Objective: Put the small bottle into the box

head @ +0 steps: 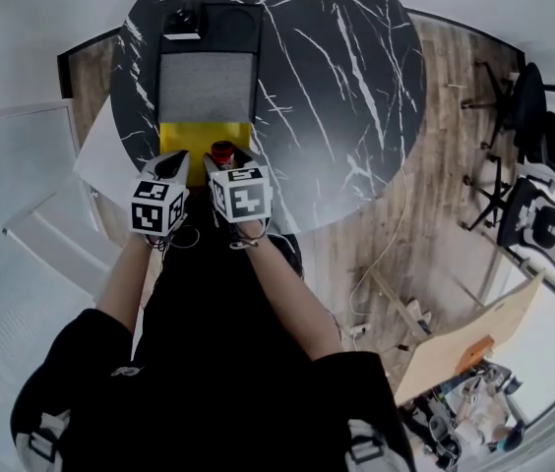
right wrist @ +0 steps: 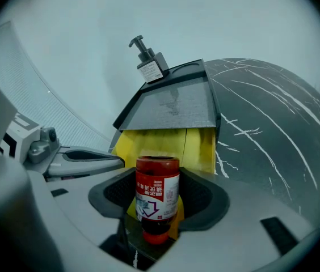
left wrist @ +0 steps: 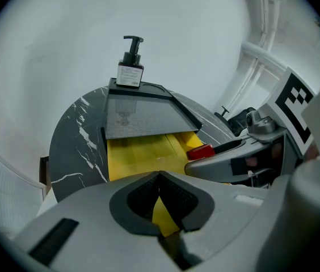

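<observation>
Right tool [right wrist: 157, 175] clamped on small bottle [right wrist: 157, 200], just over the box [right wrist: 197, 146] near edge. If I release here, it could clip the rim and roll onto worktop [right wrist: 273, 152].

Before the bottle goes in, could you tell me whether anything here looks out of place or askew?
Mainly the pump bottle: it stands at the far end of the grey panel over the yellow box, an odd perch. The small bottle sits straight between the right gripper's fingers; nothing looks spilled.
</observation>
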